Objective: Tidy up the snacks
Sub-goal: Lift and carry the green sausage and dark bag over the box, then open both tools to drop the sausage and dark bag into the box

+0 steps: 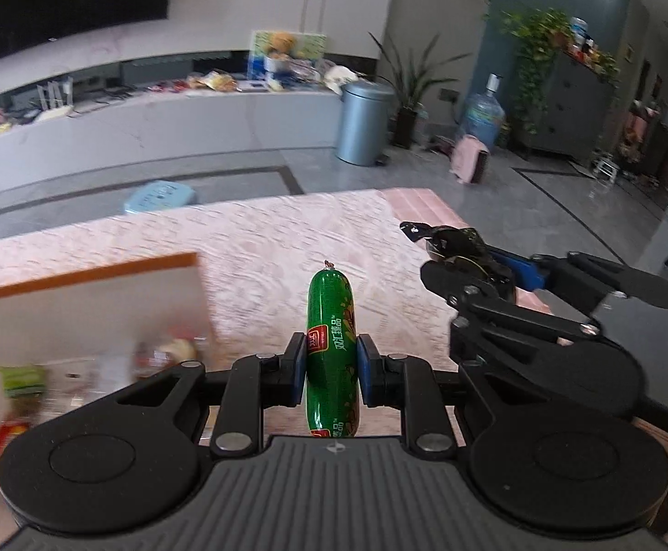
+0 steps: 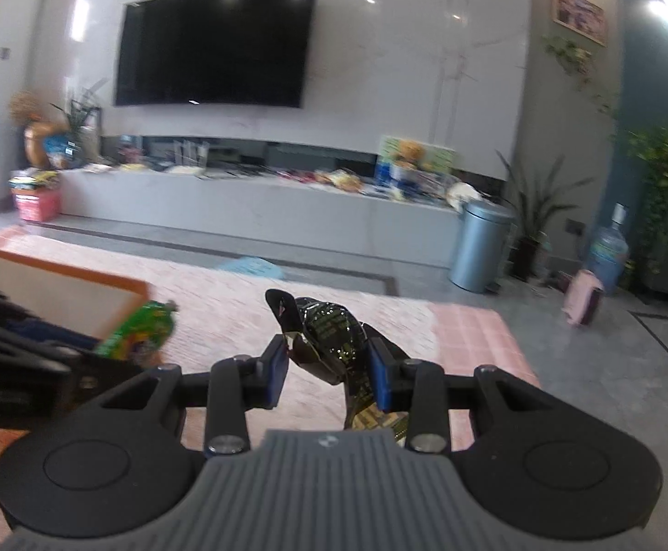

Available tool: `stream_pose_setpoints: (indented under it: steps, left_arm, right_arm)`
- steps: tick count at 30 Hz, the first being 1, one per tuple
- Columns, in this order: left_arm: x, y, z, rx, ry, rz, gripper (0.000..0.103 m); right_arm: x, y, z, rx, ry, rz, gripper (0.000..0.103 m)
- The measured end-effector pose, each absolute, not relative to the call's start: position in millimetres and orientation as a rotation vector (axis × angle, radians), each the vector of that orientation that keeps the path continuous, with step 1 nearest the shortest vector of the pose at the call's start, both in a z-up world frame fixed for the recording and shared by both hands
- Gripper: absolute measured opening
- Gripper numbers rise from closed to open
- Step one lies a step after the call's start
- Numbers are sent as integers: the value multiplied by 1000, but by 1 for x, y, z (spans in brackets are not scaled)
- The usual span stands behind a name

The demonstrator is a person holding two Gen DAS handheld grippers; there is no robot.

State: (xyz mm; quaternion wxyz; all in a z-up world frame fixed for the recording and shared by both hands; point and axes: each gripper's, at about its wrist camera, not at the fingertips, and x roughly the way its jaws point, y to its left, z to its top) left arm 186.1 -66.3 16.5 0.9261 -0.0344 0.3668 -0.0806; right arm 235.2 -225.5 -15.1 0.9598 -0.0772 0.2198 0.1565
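Sausage (image 1: 332,349) clamped in L tongs (image 1: 332,362), dark packet (image 2: 329,344) in R tongs (image 2: 329,369), above table edge (image 1: 288,199).

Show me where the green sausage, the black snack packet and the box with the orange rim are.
green sausage (image 1: 331,317): left wrist view, label above the pads.
black snack packet (image 2: 334,326): right wrist view, shiny bulging middle.
box (image 1: 104,271): left wrist view, orange rim's far edge.

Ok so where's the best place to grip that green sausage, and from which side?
Grip the green sausage across its middle, pads on its two long sides, coming in along its length from the near end. It is a slim, round tube, so a mid-body pinch keeps it balanced. The left gripper holds it just so above the pink table.
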Motion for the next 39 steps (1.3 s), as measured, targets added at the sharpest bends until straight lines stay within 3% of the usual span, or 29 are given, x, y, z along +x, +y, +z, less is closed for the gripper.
stream_pose_setpoints:
  steps: [17, 29, 39]
  left_arm:
    - [158, 61, 31, -126, 722, 55, 24]
    - [177, 122, -20, -128, 847, 167, 24]
    - [178, 122, -40, -17, 944, 259, 25]
  right_arm:
    - [193, -78, 23, -199, 537, 603, 34]
    - [214, 2, -22, -446, 738, 520, 34]
    - [233, 19, -52, -548, 850, 440, 36]
